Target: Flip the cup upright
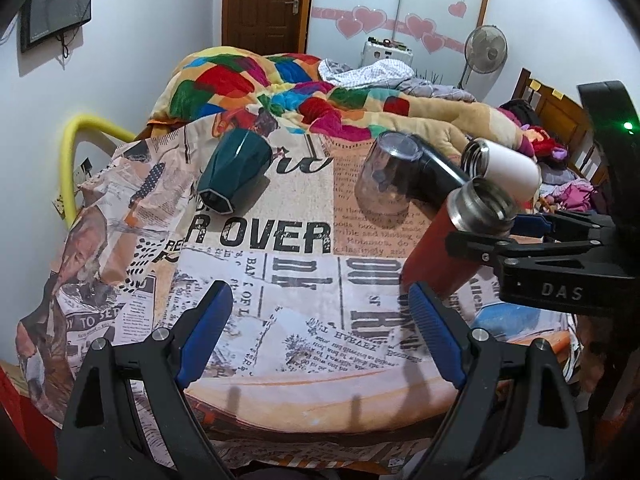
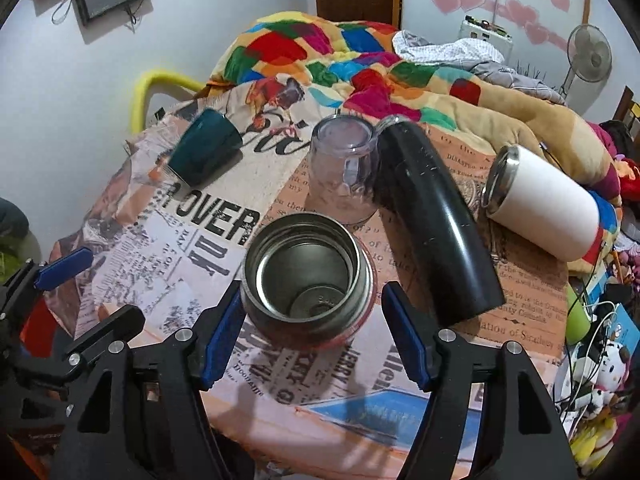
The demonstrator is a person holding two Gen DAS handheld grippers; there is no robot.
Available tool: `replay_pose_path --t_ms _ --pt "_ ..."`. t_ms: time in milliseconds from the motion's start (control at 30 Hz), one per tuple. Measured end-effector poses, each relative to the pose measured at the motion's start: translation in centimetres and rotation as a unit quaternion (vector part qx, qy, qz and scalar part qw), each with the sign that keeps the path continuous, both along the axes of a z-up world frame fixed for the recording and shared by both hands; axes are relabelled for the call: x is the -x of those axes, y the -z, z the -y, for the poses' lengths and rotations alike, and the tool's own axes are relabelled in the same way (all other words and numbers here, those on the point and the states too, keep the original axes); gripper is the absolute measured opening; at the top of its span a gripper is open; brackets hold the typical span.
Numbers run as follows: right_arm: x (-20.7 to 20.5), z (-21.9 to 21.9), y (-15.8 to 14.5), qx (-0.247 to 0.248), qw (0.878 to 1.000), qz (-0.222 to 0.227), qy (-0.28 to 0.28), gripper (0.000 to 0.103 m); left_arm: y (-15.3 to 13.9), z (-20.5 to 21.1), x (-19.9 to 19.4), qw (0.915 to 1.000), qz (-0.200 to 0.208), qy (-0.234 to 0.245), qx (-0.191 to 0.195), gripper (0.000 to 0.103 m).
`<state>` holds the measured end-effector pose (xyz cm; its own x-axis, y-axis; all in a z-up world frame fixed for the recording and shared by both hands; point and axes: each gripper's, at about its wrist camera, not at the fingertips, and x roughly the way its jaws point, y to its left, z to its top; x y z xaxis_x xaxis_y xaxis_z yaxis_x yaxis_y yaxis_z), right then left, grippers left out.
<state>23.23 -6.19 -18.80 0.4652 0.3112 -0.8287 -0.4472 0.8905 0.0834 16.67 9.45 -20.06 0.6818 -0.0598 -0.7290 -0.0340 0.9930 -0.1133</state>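
I am holding my right claw point(image 2: 310, 332) wide around the red flask point(image 2: 306, 276), standing upright between its fingers, untouched. My left claw point(image 1: 320, 336) is hanging open, empty. Closing unevenly could be tipping it on the soft tabletop point(image 2: 400, 412).

The red flask point(image 2: 308, 280) stands between the right tool point(image 2: 312, 340) fingers, open gap at 3 o'clock of it. A black flask point(image 2: 432, 220) lies close at 2 o'clock, a clear mug point(image 2: 344, 168) at 12, the white flask point(image 2: 544, 204) beyond. The left tool point(image 1: 320, 336) has bare newspaper-print cloth point(image 1: 280, 280) ahead up to the green cup point(image 1: 234, 172) at 11 o'clock.
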Motion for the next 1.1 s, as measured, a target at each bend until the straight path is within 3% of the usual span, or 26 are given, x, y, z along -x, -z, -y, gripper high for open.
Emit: replay_pose_path --t_ms 200,333,600,833,1100 --pt "3.3 2.9 -5.6 -0.050 0.997 0.059 0.018 0.066 -4.0 0.9 1.8 0.9991 0.041 0.008 0.006 0.090" --pt "6.5 5.0 -10.5 -0.086 0.988 0.123 0.031 0.066 -8.8 2.0 4.3 0.9946 0.101 0.018 0.009 0.090" --pt "16.0 8.2 -19.5 -0.142 0.947 0.283 0.051 0.070 -17.9 4.5 11.6 0.9686 0.247 0.030 0.004 0.090" --pt "20.8 8.7 -21.3 -0.158 0.921 0.351 0.062 0.075 -21.5 6.0 17.2 0.9459 0.324 0.020 -0.015 0.090" --pt "22.4 9.0 -20.6 -0.137 0.914 0.375 0.074 0.094 -21.6 6.4 20.0 0.9383 0.345 -0.001 -0.017 0.099"
